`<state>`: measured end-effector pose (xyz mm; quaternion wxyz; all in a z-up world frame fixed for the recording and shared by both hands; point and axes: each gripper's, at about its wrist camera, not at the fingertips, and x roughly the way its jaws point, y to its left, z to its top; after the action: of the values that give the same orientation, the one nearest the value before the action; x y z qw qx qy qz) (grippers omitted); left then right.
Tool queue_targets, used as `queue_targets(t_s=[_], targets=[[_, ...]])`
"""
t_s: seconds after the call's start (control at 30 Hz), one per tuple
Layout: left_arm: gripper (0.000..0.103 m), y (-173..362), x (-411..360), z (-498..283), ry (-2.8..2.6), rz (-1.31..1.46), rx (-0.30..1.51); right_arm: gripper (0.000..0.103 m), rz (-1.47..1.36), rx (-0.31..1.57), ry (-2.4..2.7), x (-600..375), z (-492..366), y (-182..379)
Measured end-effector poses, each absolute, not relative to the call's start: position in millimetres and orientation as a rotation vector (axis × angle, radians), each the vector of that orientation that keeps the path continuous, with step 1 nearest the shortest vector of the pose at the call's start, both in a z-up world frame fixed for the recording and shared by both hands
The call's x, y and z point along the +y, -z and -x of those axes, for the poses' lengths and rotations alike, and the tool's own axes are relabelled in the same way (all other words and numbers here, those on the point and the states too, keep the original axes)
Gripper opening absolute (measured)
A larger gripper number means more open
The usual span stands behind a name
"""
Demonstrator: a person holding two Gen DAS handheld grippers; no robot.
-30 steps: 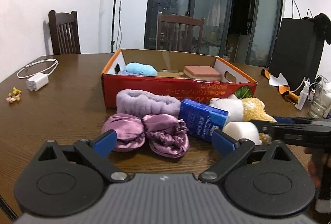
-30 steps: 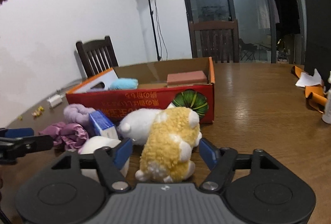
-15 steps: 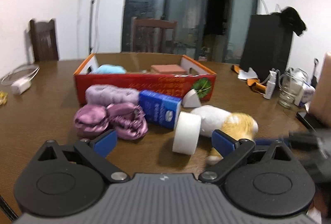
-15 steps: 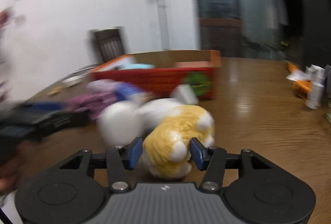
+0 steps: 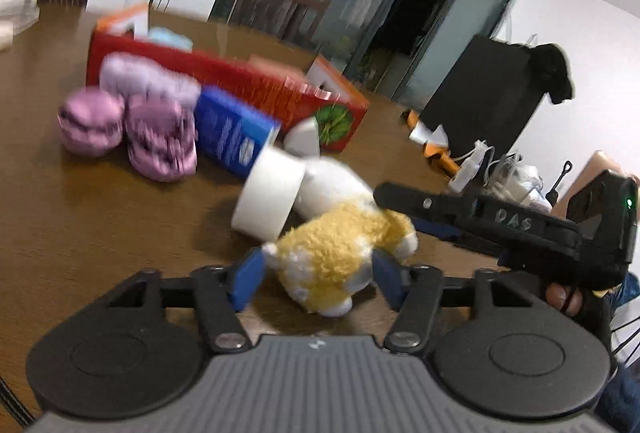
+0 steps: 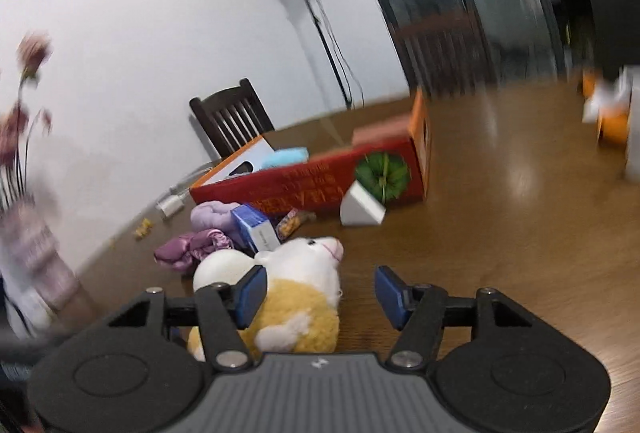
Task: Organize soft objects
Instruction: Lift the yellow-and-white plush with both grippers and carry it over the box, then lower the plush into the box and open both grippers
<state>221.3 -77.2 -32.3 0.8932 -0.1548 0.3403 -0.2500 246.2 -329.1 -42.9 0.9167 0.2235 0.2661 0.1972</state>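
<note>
The left tool [image 5: 316, 275] is gaping wide around the yellow plush toy [image 5: 340, 253], which is lying on the bench [image 5: 100, 225] between its pads, untouched. The right tool [image 6: 320, 291] is also spread, empty, with the toy off toward its left pad.

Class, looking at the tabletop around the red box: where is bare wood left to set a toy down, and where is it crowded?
Bare wood lies right of the red box and nearer than the purple scrunchies. The box's front is crowded.
</note>
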Motion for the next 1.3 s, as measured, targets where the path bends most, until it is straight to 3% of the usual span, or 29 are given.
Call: queue_targets(t_s=[0.1,0.33,0.47,0.57,0.67,0.73,0.77,0.87,1.1,1.3], targets=[[0.05,37,-71,-223,0.537,0.383,0.72,0.038,-0.526,0.552,-0.437,-327,-237,49],[0.049,48,-57,-218,0.599,0.447,0.775,0.04,-0.504,0.538,-0.383,-319,-182,48],[0.056,42,-70,-226,0.586,0.398,0.805,0.046,-0.516,0.524,-0.373,-326,-176,48],[0.067,35,-70,-228,0.573,0.386,0.777,0.049,-0.548,0.52,-0.364,-331,-181,50],[0.069,32,-67,-232,0.563,0.398,0.774,0.052,-0.558,0.524,-0.374,-330,-186,52],[0.066,32,-68,-235,0.572,0.403,0.789,0.052,-0.565,0.528,-0.383,-328,-190,54],[0.055,33,-70,-237,0.584,0.406,0.801,0.052,-0.568,0.53,-0.382,-327,-192,55],[0.05,30,-78,-233,0.58,0.369,0.775,0.051,-0.543,0.539,-0.373,-323,-196,54],[0.05,-20,-80,-257,0.646,0.388,0.639,0.051,-0.471,0.424,-0.377,-331,-213,6],[0.05,-56,-88,-340,0.618,0.407,0.579,0.05,-0.389,0.362,-0.404,-336,-299,-46]])
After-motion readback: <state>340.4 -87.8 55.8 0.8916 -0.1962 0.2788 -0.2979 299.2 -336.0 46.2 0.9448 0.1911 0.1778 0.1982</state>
